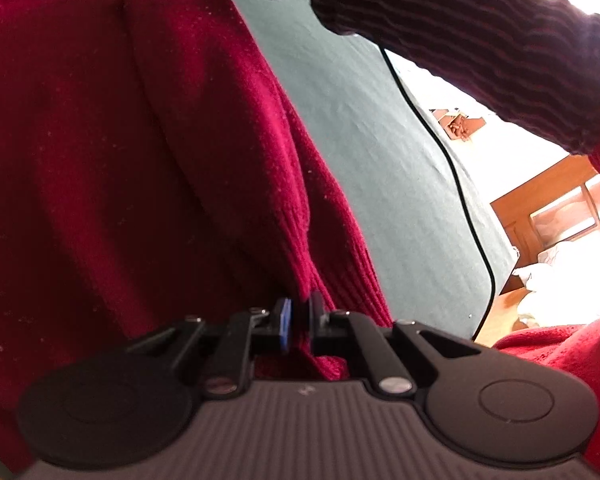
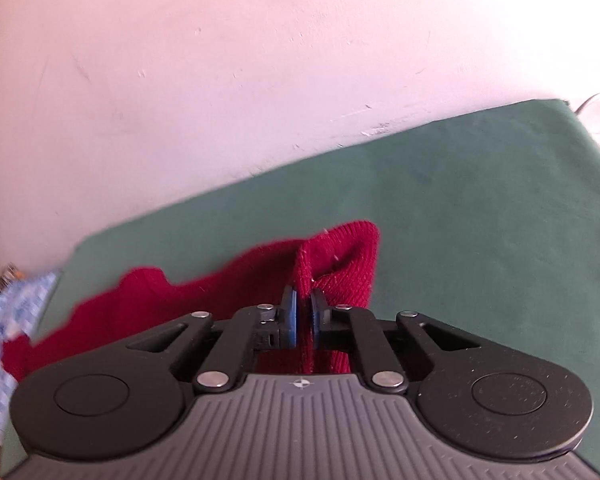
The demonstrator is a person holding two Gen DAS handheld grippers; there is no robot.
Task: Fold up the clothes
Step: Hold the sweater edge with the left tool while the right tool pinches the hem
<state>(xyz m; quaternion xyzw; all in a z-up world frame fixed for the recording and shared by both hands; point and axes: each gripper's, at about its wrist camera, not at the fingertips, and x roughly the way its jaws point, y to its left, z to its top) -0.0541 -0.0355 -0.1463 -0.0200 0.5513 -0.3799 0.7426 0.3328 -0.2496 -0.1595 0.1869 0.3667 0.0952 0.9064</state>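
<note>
We are in a home, a lived-in room by the look of it: a green cloth (image 2: 480, 216) covers the work surface against a scuffed pale wall (image 2: 220, 60), a wooden-framed window (image 1: 556, 216) lets daylight in, and a red knitted sweater (image 1: 140, 160) lies spread out.

Daylight, overexposed window (image 1: 572, 216) right of the left gripper (image 1: 299, 322); strong fisheye bending at edges; motion blur on patterned cloth (image 2: 4, 320) left of the right gripper (image 2: 303, 316); nearby housings soft.
</note>
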